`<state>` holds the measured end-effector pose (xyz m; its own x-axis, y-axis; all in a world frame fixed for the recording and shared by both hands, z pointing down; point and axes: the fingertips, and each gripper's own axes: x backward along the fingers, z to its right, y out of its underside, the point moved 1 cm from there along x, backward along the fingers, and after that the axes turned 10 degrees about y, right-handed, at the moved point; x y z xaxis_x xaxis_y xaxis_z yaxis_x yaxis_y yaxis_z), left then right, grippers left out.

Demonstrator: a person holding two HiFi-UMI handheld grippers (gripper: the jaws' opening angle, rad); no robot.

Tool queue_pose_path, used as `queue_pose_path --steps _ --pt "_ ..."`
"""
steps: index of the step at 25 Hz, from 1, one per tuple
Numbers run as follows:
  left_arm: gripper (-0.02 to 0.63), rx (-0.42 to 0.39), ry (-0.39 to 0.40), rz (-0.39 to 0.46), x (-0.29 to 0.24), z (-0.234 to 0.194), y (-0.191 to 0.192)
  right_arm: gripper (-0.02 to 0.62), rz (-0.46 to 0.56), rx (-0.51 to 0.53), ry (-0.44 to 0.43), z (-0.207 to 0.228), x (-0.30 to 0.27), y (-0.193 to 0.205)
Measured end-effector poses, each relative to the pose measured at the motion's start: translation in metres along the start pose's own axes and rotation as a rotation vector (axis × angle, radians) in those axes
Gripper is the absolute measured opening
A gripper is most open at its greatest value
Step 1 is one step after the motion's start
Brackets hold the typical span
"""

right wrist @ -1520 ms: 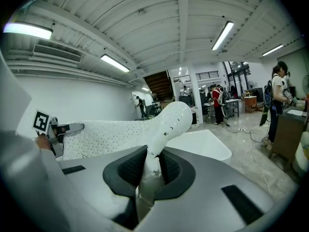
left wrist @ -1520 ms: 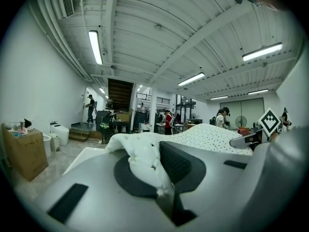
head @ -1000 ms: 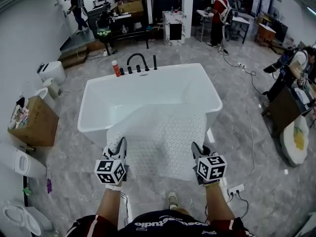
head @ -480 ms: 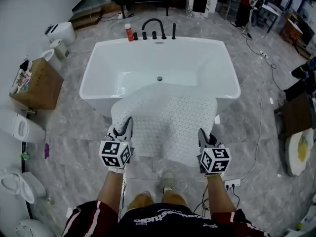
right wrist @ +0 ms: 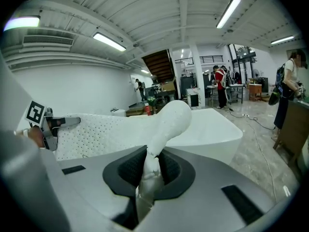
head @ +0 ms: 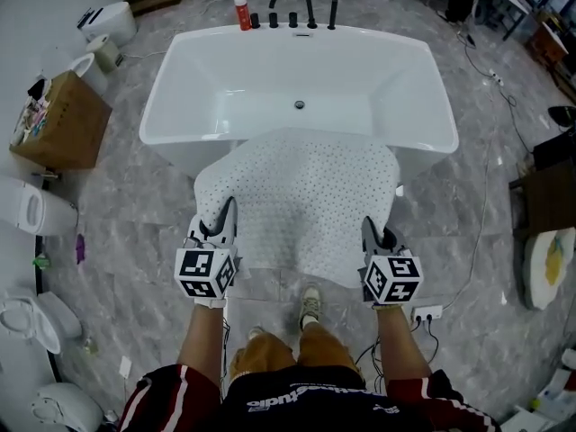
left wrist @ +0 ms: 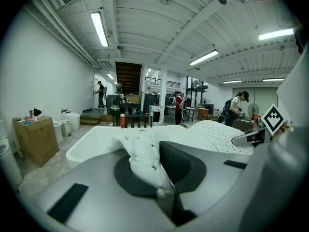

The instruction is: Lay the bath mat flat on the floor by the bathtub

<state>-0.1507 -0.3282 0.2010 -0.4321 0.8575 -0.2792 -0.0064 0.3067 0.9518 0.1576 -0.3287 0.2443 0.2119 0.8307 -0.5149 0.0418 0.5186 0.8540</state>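
Left claw (head: 222, 226) is pinched shut on the bath mat's (head: 301, 196) near left corner, and right claw (head: 374, 238) is clamped on the near right corner. The mat (white, perforated) is held spread between them, its far edge at the bathtub's (head: 180, 70) near rim, above the floor (head: 126, 205).

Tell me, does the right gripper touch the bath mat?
Touching. The right gripper pinches the bath mat by its edge between its jaws; the right gripper view shows this plainly.

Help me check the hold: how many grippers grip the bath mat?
2. The left gripper pinches the bath mat's near left corner; the right gripper pinches its near right corner.
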Motion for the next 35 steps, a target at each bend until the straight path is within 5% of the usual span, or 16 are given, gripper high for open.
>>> queue_pose_path --steps 6,16,35 --pt "0.038 0.033 0.02 0.003 0.006 -0.011 0.039 0.048 0.009 -0.011 0.06 -0.011 -0.004 0.036" --pt "0.038 -0.038 0.052 0.073 -0.002 -0.015 0.105 0.048 0.113 -0.045 0.137 -0.022 -0.039 0.114" --pt "0.037 -0.058 0.053 0.173 -0.053 -0.041 0.275 0.048 0.188 0.038 0.119 -0.01 -0.132 0.266"
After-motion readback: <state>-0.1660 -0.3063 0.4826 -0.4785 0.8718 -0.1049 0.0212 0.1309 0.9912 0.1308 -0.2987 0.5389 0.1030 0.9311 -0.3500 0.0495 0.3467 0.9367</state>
